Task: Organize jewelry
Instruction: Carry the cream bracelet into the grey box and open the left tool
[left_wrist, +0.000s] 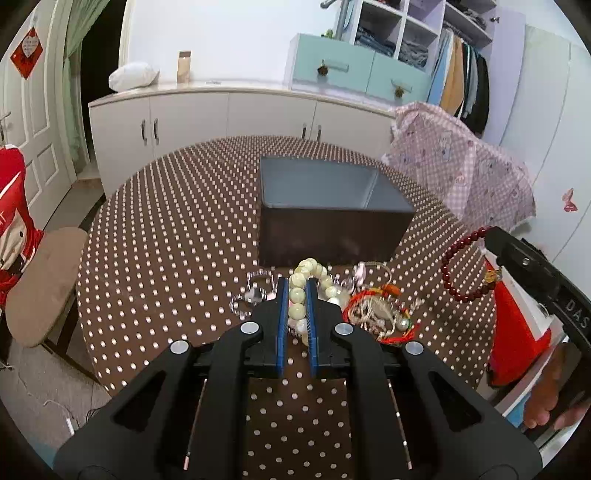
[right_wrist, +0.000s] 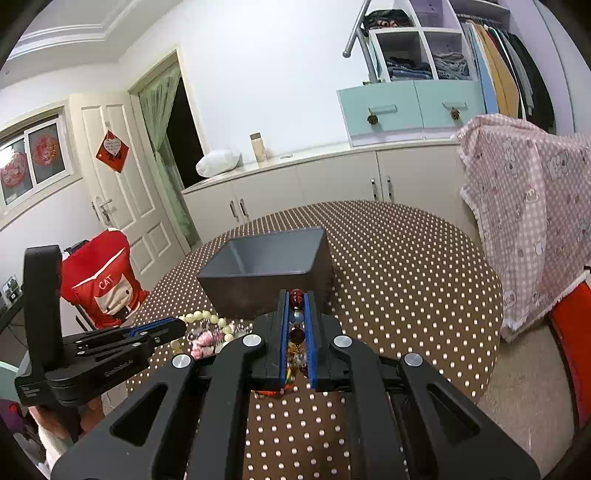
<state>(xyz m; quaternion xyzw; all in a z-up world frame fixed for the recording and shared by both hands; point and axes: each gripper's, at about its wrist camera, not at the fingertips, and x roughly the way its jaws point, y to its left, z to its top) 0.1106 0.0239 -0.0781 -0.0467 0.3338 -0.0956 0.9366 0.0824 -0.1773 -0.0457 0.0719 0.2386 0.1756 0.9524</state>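
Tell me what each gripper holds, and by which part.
Left gripper is shut on the pale bead bracelet, across its beaded strand. Right gripper is shut on the dark red bead bracelet, across its strand.

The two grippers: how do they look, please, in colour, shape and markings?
Both the left gripper and the right gripper are black plastic, with two straight parallel fingers lined in blue. Forked black linkage arms carry round silver pins. White letters "DAS" mark the right gripper's body in the left wrist view.
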